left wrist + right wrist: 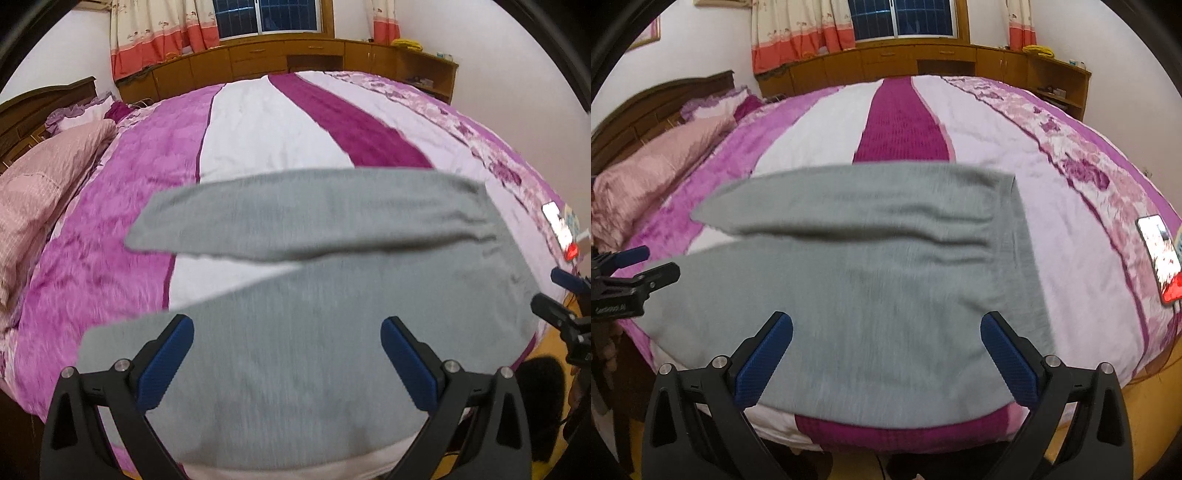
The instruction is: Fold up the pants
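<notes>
Grey pants (pixel 314 295) lie flat on the bed, waistband to the right and two legs spread apart toward the left, the far leg (pixel 295 214) angled away from the near one. They also show in the right wrist view (pixel 868 277). My left gripper (pixel 288 354) is open and empty, above the near leg close to the bed's front edge. My right gripper (pixel 886 350) is open and empty, above the seat of the pants. The right gripper shows at the right edge of the left wrist view (pixel 561 295); the left gripper shows at the left edge of the right wrist view (pixel 642 266).
The bed has a purple, white and magenta striped cover (pixel 258 122). Pink pillows (pixel 44 184) lie at the left by a dark headboard (pixel 665 99). A lit phone (pixel 1160 258) lies on the bed at the right. Wooden cabinets (pixel 295 59) and curtains stand behind.
</notes>
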Available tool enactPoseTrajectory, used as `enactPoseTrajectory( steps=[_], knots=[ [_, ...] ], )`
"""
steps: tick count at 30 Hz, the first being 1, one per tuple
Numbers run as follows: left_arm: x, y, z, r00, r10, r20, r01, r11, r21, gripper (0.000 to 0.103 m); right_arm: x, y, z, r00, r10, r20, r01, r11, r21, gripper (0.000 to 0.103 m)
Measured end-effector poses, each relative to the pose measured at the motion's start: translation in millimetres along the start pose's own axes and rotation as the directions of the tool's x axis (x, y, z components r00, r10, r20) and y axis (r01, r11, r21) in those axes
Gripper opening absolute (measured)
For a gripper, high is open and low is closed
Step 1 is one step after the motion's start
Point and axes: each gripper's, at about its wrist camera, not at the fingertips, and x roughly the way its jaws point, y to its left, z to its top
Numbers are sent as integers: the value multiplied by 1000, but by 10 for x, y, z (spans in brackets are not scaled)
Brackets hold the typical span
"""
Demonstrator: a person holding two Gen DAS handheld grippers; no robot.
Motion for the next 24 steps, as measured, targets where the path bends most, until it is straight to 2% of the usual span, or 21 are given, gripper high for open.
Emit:
enactPoseTrajectory(
  steps=[4, 8, 11, 13, 17, 20, 24],
  knots=[
    [-25, 73, 355, 1000, -19, 11, 19, 1000, -11, 103, -67, -128, 264, 1000, -9, 14, 9, 1000, -3, 99],
    [-4, 64, 694, 1000, -10, 16, 9, 999, 45, 103, -114, -314, 525, 1000, -15, 20, 14, 1000, 10, 99],
    [104, 54, 930, 999, -49, -10, 50, 995, 82, 103, -95, -422, 738, 999, -42, 26, 42, 999, 2, 99],
    [243, 29, 1080, 997, -78, -31, 80, 991, 109, 103, -27, -509, 886, 998, -62, 19, 61, 998, 4, 99],
    [580, -49, 1300, 996, -73, -55, 81, 981, 175, 103, 227, -643, 1136, 998, -61, -21, 61, 998, 6, 99],
    [906, -108, 1451, 991, -88, -97, 107, 970, 216, 103, 462, -710, 1260, 995, -81, -56, 80, 997, -10, 99],
    [1312, -87, 1609, 987, -91, -131, 117, 971, 207, 103, 794, -797, 1378, 992, -89, -88, 89, 996, 0, 99]
  ],
)
